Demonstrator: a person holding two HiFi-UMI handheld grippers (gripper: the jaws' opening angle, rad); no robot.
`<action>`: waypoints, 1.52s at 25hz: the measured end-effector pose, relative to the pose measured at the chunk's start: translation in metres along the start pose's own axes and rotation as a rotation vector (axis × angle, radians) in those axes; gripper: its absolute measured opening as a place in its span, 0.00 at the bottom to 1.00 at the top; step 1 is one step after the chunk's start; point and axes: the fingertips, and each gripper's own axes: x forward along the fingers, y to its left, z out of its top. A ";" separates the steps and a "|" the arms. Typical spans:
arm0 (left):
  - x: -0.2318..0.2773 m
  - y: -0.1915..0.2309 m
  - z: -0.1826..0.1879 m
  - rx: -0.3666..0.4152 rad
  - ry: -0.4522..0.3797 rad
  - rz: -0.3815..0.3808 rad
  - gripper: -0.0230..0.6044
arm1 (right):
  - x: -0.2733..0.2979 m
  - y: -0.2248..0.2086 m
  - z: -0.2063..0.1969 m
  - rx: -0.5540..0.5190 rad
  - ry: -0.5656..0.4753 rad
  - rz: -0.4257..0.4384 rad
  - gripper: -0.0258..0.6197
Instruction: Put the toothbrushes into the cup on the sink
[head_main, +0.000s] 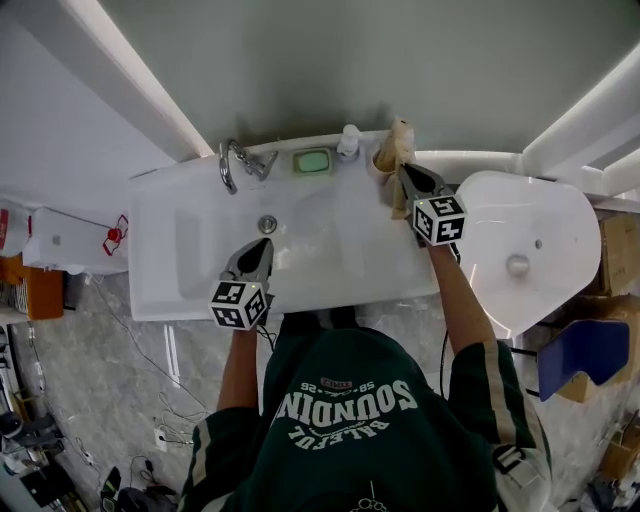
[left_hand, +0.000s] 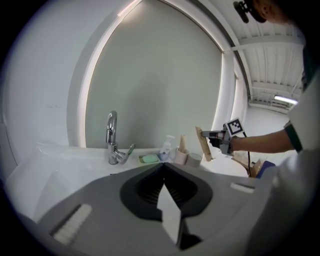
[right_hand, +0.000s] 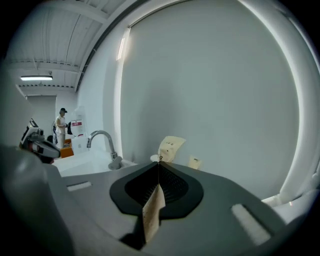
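Note:
A beige paper-wrapped toothbrush (head_main: 401, 140) stands nearly upright with my right gripper (head_main: 407, 173) shut on it, at the sink's back right corner. In the left gripper view this toothbrush (left_hand: 203, 144) hangs just above two pale cups (left_hand: 194, 159). The left cup (left_hand: 180, 156) holds another wrapped toothbrush (left_hand: 182, 143). In the right gripper view the held wrapper (right_hand: 170, 148) sticks out past the closed tips (right_hand: 160, 160). My left gripper (head_main: 261, 245) hovers over the white sink (head_main: 330, 265) basin near the drain (head_main: 267, 223). It is shut (left_hand: 164, 165), with nothing reaching past its tips.
A chrome faucet (head_main: 238, 162), a green soap in its dish (head_main: 313, 161) and a pump bottle (head_main: 348, 141) line the sink's back ledge. A white rounded fixture (head_main: 525, 250) stands close on the right, and a blue object (head_main: 585, 357) and boxes beyond it. A person (right_hand: 61, 123) stands far off.

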 end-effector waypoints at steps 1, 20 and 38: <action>-0.001 0.002 0.000 -0.001 0.002 0.005 0.12 | 0.001 -0.009 0.008 -0.001 -0.023 -0.026 0.05; -0.025 0.045 -0.006 -0.058 0.023 0.166 0.12 | 0.056 -0.065 -0.008 -0.005 -0.110 -0.128 0.05; -0.008 0.047 0.000 -0.032 0.053 0.069 0.12 | 0.038 -0.047 -0.089 0.107 0.132 -0.133 0.05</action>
